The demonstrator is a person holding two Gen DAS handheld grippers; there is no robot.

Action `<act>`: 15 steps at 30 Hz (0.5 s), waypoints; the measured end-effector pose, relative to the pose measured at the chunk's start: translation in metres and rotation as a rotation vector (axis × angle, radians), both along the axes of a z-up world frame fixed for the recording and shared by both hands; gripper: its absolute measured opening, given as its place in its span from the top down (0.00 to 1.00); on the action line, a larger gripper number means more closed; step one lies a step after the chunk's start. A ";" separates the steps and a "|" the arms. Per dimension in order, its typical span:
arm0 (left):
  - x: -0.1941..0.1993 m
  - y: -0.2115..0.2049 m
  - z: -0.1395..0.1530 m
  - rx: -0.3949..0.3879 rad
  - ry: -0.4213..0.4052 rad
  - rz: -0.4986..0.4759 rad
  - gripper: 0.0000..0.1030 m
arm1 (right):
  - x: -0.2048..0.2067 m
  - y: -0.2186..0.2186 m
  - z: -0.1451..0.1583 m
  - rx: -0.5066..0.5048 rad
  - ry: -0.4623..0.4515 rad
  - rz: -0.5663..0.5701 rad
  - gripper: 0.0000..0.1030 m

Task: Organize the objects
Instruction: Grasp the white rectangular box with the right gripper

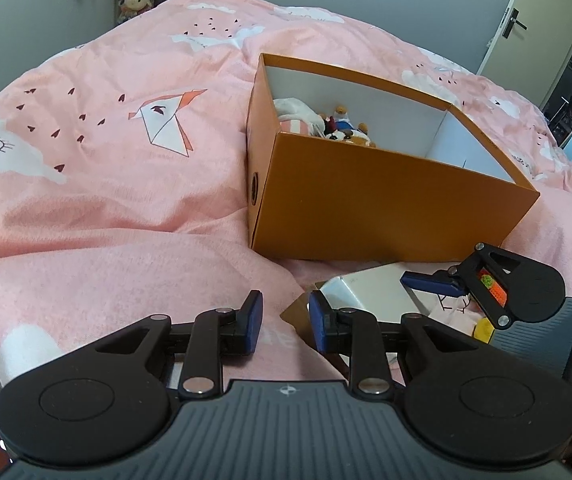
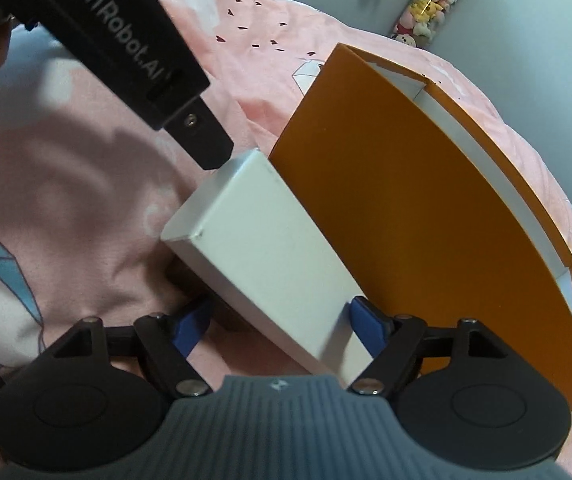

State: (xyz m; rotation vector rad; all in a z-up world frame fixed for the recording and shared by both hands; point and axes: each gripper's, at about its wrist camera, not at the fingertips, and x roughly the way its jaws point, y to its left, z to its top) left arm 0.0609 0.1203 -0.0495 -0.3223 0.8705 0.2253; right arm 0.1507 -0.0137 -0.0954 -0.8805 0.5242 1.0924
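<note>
Pink bedspread (image 2: 66,200); left tool (image 2: 206,148) ("GenRobot.AI")

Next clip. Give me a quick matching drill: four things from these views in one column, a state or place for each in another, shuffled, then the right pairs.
Things:
1. left gripper
2. right gripper
3. orange box
4. plush toys

States or places:
A. inside the box, at its far end
B. closed around a white box
C. open, holding nothing
D. lidless, resting on the pink bedspread

Pairs: 1-C, 2-B, 3-D, 4-A
</note>
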 end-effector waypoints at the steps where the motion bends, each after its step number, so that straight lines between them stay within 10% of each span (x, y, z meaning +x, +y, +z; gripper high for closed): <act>1: 0.001 0.000 0.000 -0.002 0.001 -0.001 0.70 | 0.001 0.000 -0.001 0.004 0.001 0.000 0.24; 15: 0.001 0.000 0.002 -0.005 0.004 0.001 0.70 | 0.014 -0.007 0.007 0.013 -0.082 -0.026 0.59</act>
